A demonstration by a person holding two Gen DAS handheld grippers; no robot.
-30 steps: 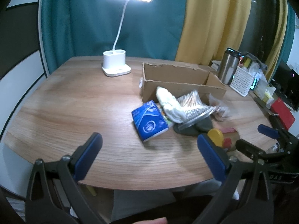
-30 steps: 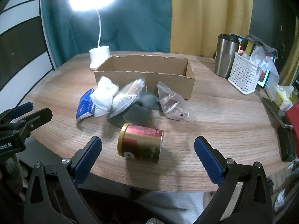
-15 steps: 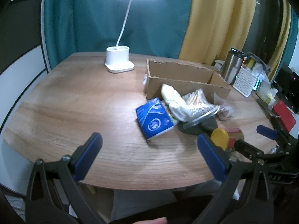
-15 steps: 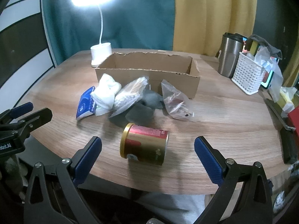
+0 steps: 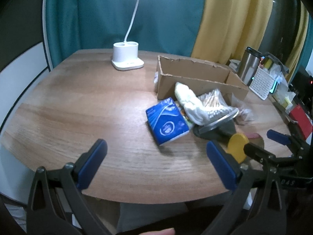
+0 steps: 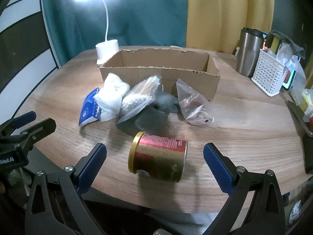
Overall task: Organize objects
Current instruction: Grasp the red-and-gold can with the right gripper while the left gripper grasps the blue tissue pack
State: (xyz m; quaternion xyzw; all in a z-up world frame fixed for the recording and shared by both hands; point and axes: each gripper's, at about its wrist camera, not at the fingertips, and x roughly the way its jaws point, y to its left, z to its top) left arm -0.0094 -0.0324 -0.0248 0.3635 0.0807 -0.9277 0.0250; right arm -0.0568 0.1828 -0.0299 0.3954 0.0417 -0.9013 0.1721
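Note:
An open cardboard box stands on the wooden table; it also shows in the left wrist view. In front of it lie a blue tissue pack, a white cloth bundle, a bag of cotton swabs, a grey cloth and a clear bag. A red and gold can lies on its side close before my open right gripper. My left gripper is open and empty, near the table's front edge, short of the tissue pack.
A white desk lamp stands at the back left. A steel tumbler and a white basket with clutter stand at the right. Teal and yellow curtains hang behind.
Both grippers have moved forward a little toward the objects, so the can and the tissue pack look closer. Both stay open and nothing on the table has shifted.

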